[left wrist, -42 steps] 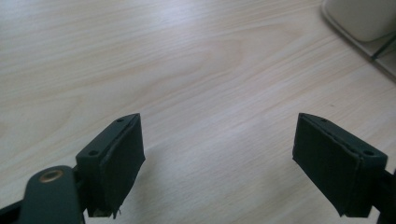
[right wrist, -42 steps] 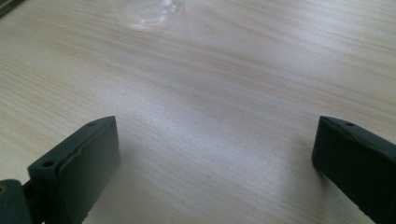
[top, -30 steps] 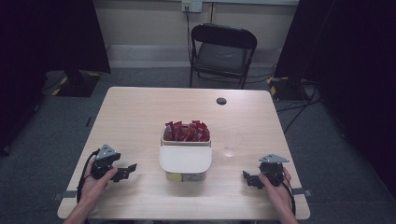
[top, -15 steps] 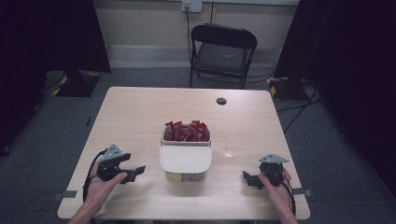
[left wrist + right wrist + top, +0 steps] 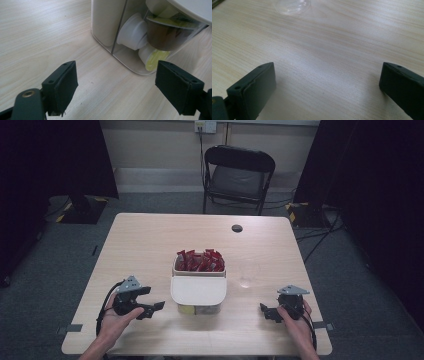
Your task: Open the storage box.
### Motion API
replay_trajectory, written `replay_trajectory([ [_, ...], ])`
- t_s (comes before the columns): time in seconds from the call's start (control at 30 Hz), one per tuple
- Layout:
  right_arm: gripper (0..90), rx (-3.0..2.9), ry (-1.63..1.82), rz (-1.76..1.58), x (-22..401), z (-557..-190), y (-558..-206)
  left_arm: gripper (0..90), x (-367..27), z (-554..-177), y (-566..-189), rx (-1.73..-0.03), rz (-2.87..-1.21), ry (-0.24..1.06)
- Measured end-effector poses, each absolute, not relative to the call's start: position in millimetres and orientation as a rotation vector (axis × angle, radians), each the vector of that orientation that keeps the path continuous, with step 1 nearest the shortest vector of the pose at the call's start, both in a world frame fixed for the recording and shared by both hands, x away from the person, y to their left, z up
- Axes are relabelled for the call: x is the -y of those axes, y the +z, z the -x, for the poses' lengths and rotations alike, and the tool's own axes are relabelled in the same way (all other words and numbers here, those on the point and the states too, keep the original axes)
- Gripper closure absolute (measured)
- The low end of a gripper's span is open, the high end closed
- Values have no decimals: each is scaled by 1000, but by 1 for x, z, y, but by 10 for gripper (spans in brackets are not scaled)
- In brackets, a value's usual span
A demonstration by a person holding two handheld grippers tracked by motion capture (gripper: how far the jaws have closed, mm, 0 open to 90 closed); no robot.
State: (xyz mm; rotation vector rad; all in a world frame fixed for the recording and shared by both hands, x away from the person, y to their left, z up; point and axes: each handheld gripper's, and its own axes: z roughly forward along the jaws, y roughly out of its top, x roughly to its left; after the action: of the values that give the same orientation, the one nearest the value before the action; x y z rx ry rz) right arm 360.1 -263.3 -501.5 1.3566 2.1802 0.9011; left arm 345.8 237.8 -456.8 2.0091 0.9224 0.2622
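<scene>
On the pale wooden table (image 5: pixel 150 245) a white-lidded clear container (image 5: pixel 198 292) sits at the middle, near the person's edge. Its far, open section is packed with red sachets (image 5: pixel 200 261). Through its clear wall, the left gripper view shows small creamer cups (image 5: pixel 133 33) with white bodies and yellow-green lids, lying on their sides under the lid.

Left of the container, the left gripper (image 5: pixel 150 308) rests low over the table in the person's hand (image 5: pixel 114 322), pointing toward the container's near left corner. Its jaws stand wide apart with nothing between them, close to the container but not touching it.

Over on the other side, the right gripper (image 5: pixel 267 312) sits near the table's near right corner, well apart from the container. Its jaws are also spread wide and empty over bare wood. A clear glass (image 5: pixel 246 276) stands between this gripper and the container; its base shows at the top of the right gripper view.
</scene>
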Motion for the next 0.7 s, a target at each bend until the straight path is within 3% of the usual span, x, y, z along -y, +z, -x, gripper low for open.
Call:
replay_trajectory([
  [0.7, 4, -2180, 902, -1357, 263, -360, -501, 193, -208, -344, -450, -813, -1971, 161],
])
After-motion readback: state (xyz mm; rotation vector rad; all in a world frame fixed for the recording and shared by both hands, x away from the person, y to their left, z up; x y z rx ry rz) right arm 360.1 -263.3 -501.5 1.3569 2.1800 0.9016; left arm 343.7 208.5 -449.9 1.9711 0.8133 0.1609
